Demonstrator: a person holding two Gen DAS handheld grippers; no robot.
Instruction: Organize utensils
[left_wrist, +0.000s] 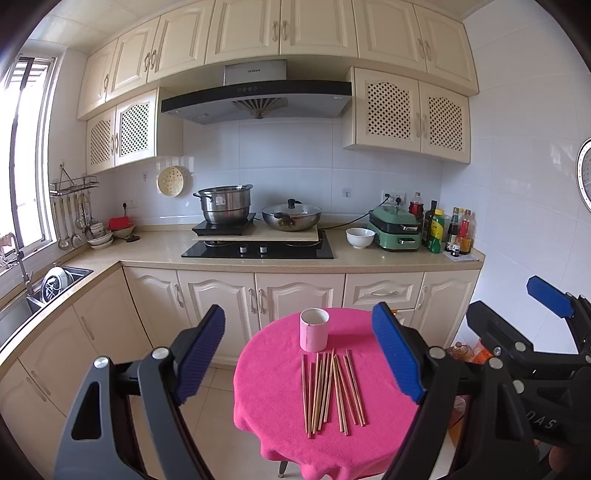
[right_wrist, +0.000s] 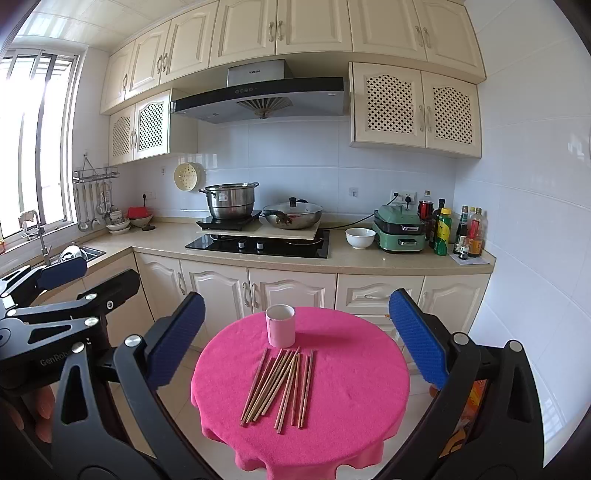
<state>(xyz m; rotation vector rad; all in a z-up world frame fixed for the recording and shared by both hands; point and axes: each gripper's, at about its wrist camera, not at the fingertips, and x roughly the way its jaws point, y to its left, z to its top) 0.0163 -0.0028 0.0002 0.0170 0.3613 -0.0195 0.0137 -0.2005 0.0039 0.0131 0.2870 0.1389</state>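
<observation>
Several wooden chopsticks (left_wrist: 332, 391) (right_wrist: 280, 387) lie loose, side by side, on a small round table under a pink cloth (left_wrist: 273, 376) (right_wrist: 354, 373). Just behind them stands an upright pink cup (left_wrist: 314, 330) (right_wrist: 280, 325) with a white inside. My left gripper (left_wrist: 299, 354) hangs open above and in front of the table, nothing between its blue pads. My right gripper (right_wrist: 295, 339) is open too, at about the same height and empty. Each view shows the other gripper off to one side.
A kitchen counter (left_wrist: 147, 254) runs behind the table with a hob (left_wrist: 258, 251), a steel pot (left_wrist: 225, 205), a lidded wok (left_wrist: 291, 216), a white bowl (left_wrist: 360, 237), a green appliance (left_wrist: 397, 229) and bottles (left_wrist: 458, 232). A sink (left_wrist: 22, 306) sits left. Cabinet doors stand close behind the table.
</observation>
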